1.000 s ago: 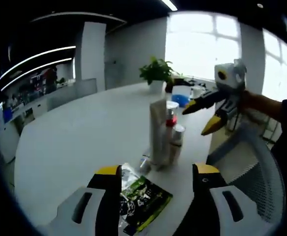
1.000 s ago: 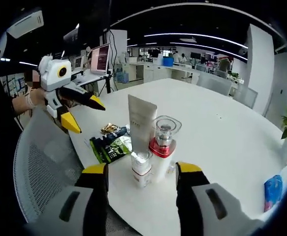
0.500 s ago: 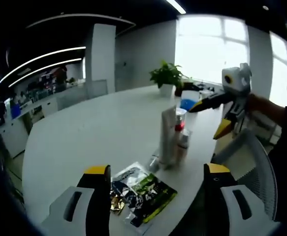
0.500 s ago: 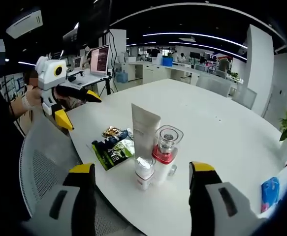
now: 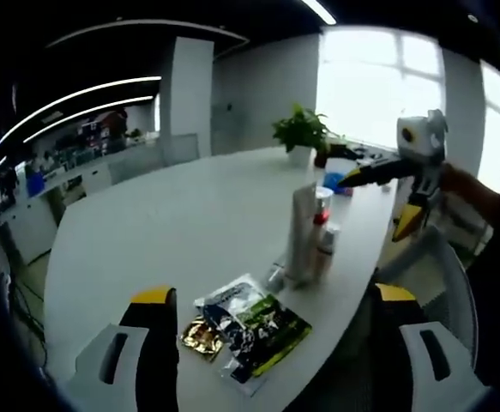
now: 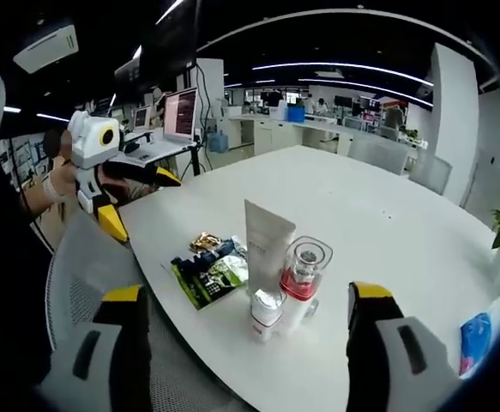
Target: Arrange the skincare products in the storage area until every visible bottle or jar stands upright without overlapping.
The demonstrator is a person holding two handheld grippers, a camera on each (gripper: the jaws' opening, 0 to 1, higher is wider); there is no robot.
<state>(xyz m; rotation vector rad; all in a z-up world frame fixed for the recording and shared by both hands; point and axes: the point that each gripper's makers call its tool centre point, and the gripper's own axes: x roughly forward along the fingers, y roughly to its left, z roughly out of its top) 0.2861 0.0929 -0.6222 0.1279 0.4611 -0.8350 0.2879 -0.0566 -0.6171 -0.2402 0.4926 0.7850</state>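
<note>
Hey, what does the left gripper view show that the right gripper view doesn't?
Left gripper view alone: bright windows, with the potted green plant whole at the table's far side.

Right gripper view alone: a lit computer monitor behind the table, and a blue packet near the table's edge.

Both: the round white table, the tall white tube standing beside the red-collared clear-capped bottle and a small white bottle, and flat green and dark sachets lying nearby. Each view also catches the other gripper, open: right gripper, left gripper.

— What colours are the products?
— A pale grey tube (image 6: 265, 242), a bottle (image 6: 299, 276) with a red collar, and a white table (image 6: 387, 215).
— And the packets (image 5: 250, 324)?
— Green, black and gold.
</note>
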